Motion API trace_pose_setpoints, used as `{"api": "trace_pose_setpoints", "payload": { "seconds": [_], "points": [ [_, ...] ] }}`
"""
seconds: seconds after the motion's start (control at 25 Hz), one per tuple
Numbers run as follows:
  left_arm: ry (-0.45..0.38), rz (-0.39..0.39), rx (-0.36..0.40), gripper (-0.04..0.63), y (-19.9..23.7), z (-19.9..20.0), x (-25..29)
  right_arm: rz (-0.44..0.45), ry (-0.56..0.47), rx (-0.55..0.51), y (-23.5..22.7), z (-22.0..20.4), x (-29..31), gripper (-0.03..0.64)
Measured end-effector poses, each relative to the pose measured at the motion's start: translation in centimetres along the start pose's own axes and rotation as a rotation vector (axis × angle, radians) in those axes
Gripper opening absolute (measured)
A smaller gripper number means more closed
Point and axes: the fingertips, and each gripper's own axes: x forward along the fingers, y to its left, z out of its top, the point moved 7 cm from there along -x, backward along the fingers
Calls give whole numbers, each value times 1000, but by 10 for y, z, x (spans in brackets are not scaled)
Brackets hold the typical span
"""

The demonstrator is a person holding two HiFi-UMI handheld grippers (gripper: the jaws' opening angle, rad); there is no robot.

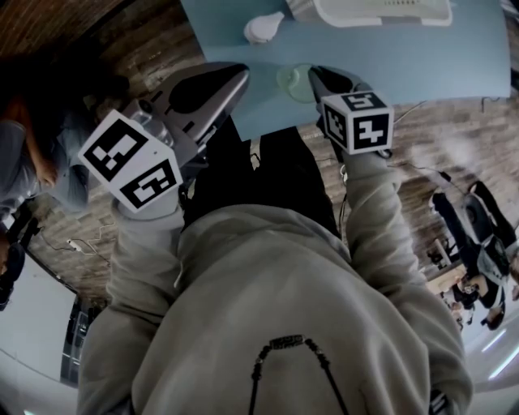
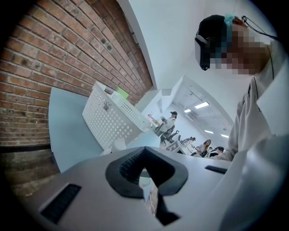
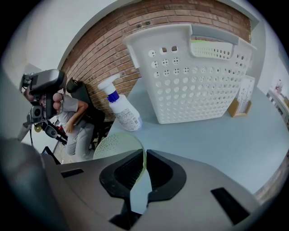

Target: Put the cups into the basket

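Observation:
A pale green see-through cup (image 1: pixel 293 81) stands near the front edge of the light blue table (image 1: pixel 422 57). My right gripper (image 1: pixel 318 77) is shut on it at its right side. In the right gripper view the cup's thin wall (image 3: pixel 115 144) runs between the two black pads, which pinch the rim, at my right gripper (image 3: pixel 143 167). The white perforated basket (image 3: pixel 194 76) stands farther back on the table, also seen as the basket (image 1: pixel 381 12) and basket (image 2: pixel 110 119). My left gripper (image 1: pixel 239 77) hovers left of the cup, jaws together with nothing in them, shown as the gripper (image 2: pixel 144 169).
A white spray bottle (image 3: pixel 122 108) stands left of the basket, seen as the bottle (image 1: pixel 263 28). A small wooden card stand (image 3: pixel 239 106) sits at the basket's right. A brick wall backs the table. People stand and sit around on the wooden floor.

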Motion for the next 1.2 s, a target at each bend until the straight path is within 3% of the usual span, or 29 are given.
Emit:
{"api": "trace_pose_setpoints", "payload": {
  "seconds": [0.8,1.2],
  "points": [
    [-101,-17,162,-5,-40,90,-20,-15,-127,-93,9,70,-65,34],
    [-132,-42,210,-5,-64,114,-24,-28,-197,-163,21,100,-115,35]
  ]
}}
